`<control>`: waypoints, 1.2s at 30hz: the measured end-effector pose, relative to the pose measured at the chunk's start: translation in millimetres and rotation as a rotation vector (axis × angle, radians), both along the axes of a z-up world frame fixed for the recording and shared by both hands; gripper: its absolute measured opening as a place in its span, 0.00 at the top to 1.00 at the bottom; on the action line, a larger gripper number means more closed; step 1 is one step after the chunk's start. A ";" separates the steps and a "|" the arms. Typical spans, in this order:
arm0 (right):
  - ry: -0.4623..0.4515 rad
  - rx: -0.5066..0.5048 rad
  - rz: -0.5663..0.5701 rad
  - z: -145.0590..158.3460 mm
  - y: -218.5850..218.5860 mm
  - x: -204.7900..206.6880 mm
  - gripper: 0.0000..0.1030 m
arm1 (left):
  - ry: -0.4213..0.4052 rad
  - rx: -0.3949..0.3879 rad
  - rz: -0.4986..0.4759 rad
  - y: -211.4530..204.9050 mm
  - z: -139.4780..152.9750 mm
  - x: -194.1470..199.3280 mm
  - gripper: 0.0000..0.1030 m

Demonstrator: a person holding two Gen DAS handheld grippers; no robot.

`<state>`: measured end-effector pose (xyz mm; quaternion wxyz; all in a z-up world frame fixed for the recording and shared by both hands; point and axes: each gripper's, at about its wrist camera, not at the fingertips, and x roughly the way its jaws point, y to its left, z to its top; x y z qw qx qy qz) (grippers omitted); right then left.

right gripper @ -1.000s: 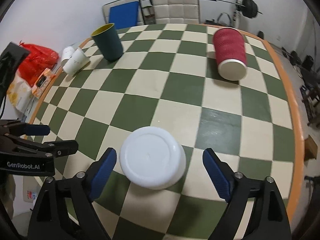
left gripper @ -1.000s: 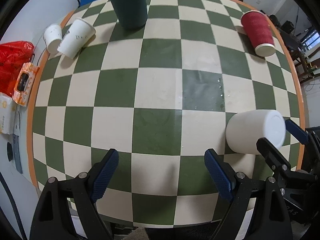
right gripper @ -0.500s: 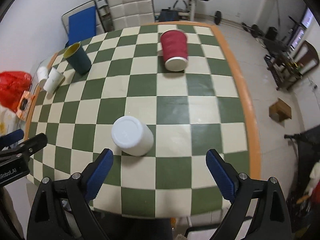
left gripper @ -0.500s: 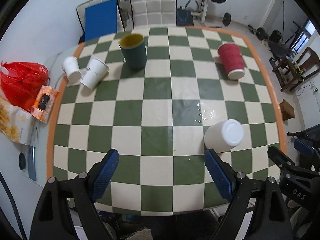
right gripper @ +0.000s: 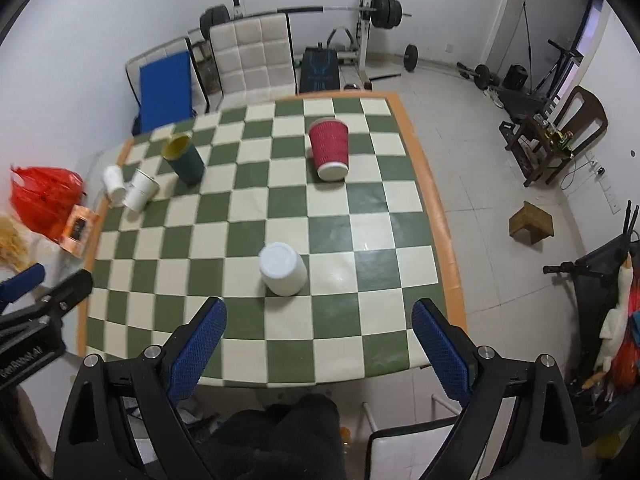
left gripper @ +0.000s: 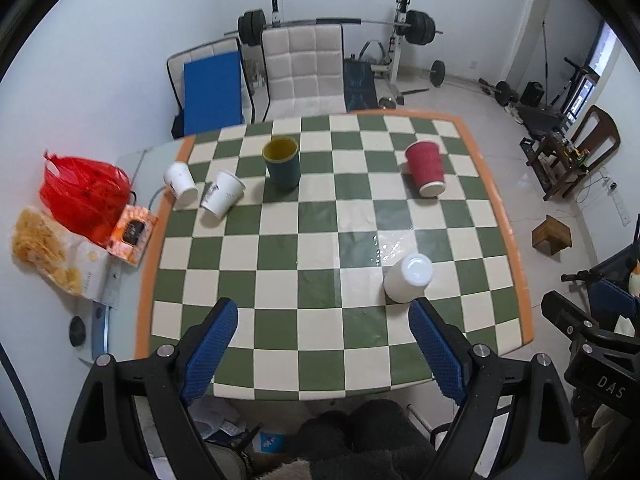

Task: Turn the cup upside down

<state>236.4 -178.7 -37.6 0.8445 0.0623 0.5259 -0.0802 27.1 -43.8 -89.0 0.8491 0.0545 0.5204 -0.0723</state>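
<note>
Flip appears complete: white cup [right gripper: 283, 269] is sitting base-up on the checkered table [right gripper: 404, 196].
Left gripper [left gripper: 323, 348] and right gripper [right gripper: 319, 342] are hovering wide open, gripping nothing; no next move seems needed.

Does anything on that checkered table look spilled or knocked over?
Yes. Water droplets glisten beside the upside-down white cup. The red cup lies tipped on its side, as do two white paper cups near the left edge.

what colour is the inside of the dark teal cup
Mustard yellow inside the dark teal cup, clearest in the left wrist view.
</note>
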 end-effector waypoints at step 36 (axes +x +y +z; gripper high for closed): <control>-0.077 0.014 0.051 116.0 -19.1 -58.3 0.07 | -0.084 -0.043 0.059 -15.9 88.0 -64.7 0.15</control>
